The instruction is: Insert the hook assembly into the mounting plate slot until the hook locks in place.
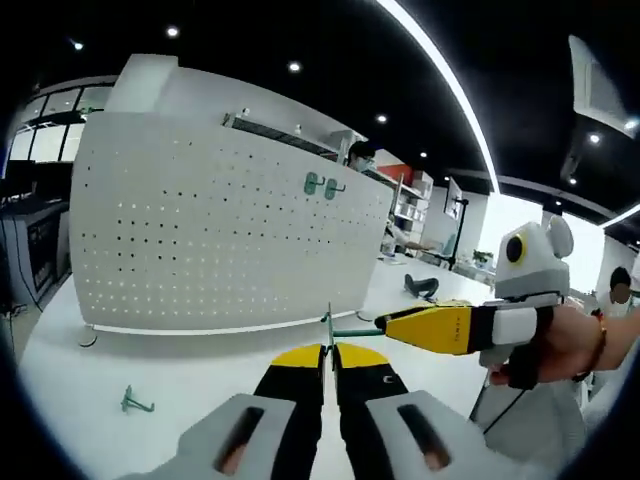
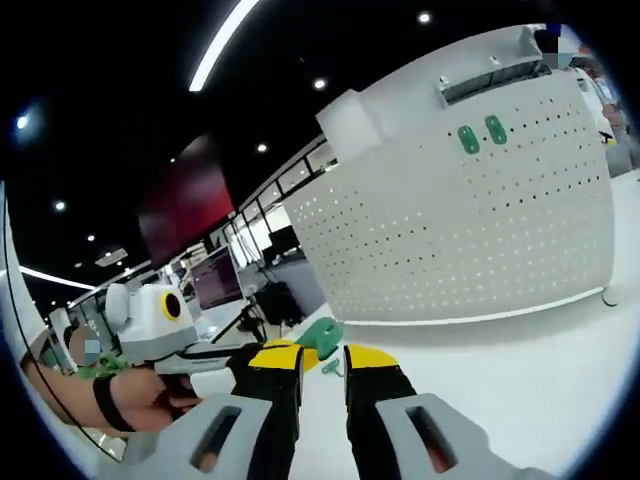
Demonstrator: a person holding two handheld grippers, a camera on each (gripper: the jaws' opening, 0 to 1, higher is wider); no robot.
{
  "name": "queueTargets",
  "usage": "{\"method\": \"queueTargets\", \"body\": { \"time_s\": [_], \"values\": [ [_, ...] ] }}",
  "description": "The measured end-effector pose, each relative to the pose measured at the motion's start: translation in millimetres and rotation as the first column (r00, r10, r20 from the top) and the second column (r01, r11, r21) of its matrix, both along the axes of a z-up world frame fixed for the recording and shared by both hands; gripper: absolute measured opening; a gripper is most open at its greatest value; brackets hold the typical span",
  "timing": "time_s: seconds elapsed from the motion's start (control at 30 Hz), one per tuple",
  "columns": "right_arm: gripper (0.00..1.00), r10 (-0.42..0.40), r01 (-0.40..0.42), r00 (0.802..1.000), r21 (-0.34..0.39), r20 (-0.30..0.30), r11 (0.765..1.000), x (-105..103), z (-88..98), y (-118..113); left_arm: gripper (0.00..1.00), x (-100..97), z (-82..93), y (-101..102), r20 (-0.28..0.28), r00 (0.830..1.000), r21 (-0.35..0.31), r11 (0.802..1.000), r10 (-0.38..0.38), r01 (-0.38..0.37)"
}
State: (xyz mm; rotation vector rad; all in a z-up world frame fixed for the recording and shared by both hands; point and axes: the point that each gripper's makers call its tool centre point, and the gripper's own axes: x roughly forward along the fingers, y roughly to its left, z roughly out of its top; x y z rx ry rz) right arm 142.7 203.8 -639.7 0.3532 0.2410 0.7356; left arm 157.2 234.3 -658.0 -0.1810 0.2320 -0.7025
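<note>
Left hand-held gripper (image 1: 330, 352) is clamped on a green hook (image 1: 347, 331); right hand-held gripper (image 2: 322, 358) stands narrowly parted around it. White pegboard (image 1: 220, 235) stands far on the tabletop (image 1: 180, 385).

Count, left gripper view: one white pegboard (image 1: 225, 225) standing ahead of the gripper. Green hooks, three: one mounted hook (image 1: 323, 185) high on the pegboard, one held hook (image 1: 345, 331) just past the gripper's tips, one loose hook (image 1: 135, 402) on the surface (image 1: 180, 375) to the gripper's left. Grippers, two: left gripper (image 1: 329, 362), right gripper (image 1: 385, 322).
</note>
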Motion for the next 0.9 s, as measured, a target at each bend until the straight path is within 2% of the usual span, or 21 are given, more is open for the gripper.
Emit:
{"method": "queueTargets", "body": {
  "time_s": [0.07, 0.13, 0.2, 0.3, 0.43, 0.57, 0.73, 0.9],
  "values": [
    [0.14, -0.001, 0.001, 1.0, 0.015, -0.004, 1.0, -1, 1.1, 1, 0.03, -1.6, 0.9, -2, -0.001, 1.0, -0.009, 1.0, -0.006, 0.006],
    [0.14, -0.001, 0.002, 1.0, 0.017, -0.013, 1.0, -2, -0.2, 2, 0.03, -3.9, 3.3, -3, 0.013, 1.0, -0.013, 1.0, -0.013, 0.013],
    [0.11, -0.003, 0.005, 1.0, 0.046, -0.026, 0.999, -4, 1.2, 4, 0.03, -6.2, 6.3, -5, 0.043, 0.999, -0.001, 1.0, -0.024, 0.024],
    [0.11, -0.013, 0.015, 0.999, 0.079, -0.032, 0.997, -5, 3.7, 2, 0.03, -8.8, 8.2, -6, 0.056, 0.998, -0.009, 0.999, -0.032, 0.032],
    [0.08, -0.021, 0.028, 0.998, 0.12, -0.061, 0.992, -5, 5.1, 0, 0.03, -13.5, 12.1, -8, 0.089, 0.995, 0.015, 0.999, -0.046, 0.044],
    [0.05, -0.008, 0.019, 0.996, 0.136, -0.085, 0.991, -9, 4.8, 2, 0.04, -16.7, 15.6, -10, 0.095, 0.994, 0.007, 0.999, -0.051, 0.05],
    [0.04, 0.004, 0.014, 0.994, 0.173, -0.105, 0.985, -12, 7.8, 3, 0.04, -20.8, 22.2, -14, 0.15, 0.986, 0.023, 0.998, -0.069, 0.066],
    [0.03, 0.026, 0.008, 0.988, 0.226, -0.15, 0.974, -15, 7.9, 7, 0.04, -22.4, 21.5, -10, 0.153, 0.986, 0.019, 0.997, -0.073, 0.071]
  ]
}}
